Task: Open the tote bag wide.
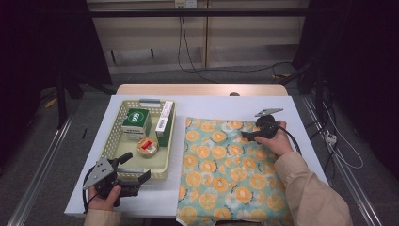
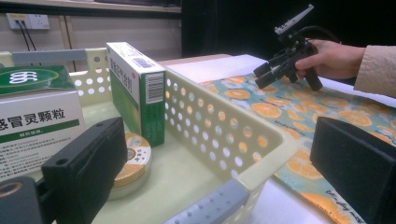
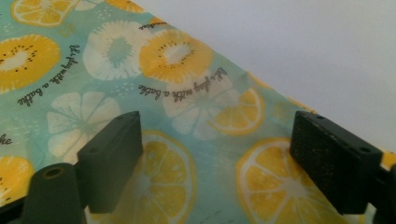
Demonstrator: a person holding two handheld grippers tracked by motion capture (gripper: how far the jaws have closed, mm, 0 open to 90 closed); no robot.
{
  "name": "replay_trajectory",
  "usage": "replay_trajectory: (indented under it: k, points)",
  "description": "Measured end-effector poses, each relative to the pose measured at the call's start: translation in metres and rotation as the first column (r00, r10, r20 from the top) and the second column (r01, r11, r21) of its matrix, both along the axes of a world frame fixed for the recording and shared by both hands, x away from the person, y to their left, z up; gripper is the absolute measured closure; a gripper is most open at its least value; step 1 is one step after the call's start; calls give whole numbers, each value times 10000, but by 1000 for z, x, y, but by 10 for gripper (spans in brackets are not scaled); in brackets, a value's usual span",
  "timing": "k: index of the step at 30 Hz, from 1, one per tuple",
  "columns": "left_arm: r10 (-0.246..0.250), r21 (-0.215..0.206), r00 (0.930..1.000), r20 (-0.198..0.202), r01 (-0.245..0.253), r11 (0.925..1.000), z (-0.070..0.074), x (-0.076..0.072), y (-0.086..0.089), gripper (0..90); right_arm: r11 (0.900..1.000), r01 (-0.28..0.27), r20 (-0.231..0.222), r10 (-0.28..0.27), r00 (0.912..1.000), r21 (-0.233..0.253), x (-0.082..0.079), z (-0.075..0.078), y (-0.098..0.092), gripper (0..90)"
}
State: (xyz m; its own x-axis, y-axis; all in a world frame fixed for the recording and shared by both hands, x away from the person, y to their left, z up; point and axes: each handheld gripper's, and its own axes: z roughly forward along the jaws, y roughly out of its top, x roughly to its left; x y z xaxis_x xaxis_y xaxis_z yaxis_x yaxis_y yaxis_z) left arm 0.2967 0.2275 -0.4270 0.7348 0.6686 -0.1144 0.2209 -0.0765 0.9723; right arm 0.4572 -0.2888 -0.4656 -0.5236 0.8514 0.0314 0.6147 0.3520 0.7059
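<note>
2 tongs, both open, both empty. Right tongs (image 1: 249, 135) hover over fruit-print cloth (image 1: 226, 174), upper right corner, likely lining up a pinch. Left tongs (image 1: 136, 168) straddle basket (image 1: 109, 141) near rim, lower left.

A teal cloth (image 1: 226, 169) printed with orange citrus slices lies flat on the bench, beside a cream perforated basket (image 1: 112, 141); its near edge overhangs.

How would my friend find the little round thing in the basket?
Look for the pale yellow basket on the left of the white table. Inside, in front of the two green and white boxes, lies a small round tin. It is the only flat, round thing there, with an orange and red lid.
</note>
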Motion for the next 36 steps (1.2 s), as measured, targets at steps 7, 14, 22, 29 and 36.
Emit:
replay_trajectory:
  k: [7, 14, 22, 29, 36]
  points:
    - [-25, 73, 10000, -22, 25, 10000, 0, 0, -2, 37, 9995, -158, 29, 157, 9999, 272, -1, 3, 1, 626]
    - [-13, 77, 10000, -18, 13, 10000, -1, 0, -2, 37, 9986, 44, 50, -47, 10000, 533, 2, 1, -2, 900]
    - [18, 40, 10000, 11, -18, 10000, 1, 0, -2, 37, 9996, 246, 257, -250, 9994, 157, 2, 4, 2, 900]
    - [79, 52, 10000, -9, -79, 10000, 0, 0, 0, 37, 9963, 679, 419, -701, 9967, 532, 11, 10, -11, 900]
    - [87, 14, 10000, -27, -87, 10000, 0, -1, 1, 37, 9872, -623, 170, 604, 9980, 1465, -8, 19, 6, 783]
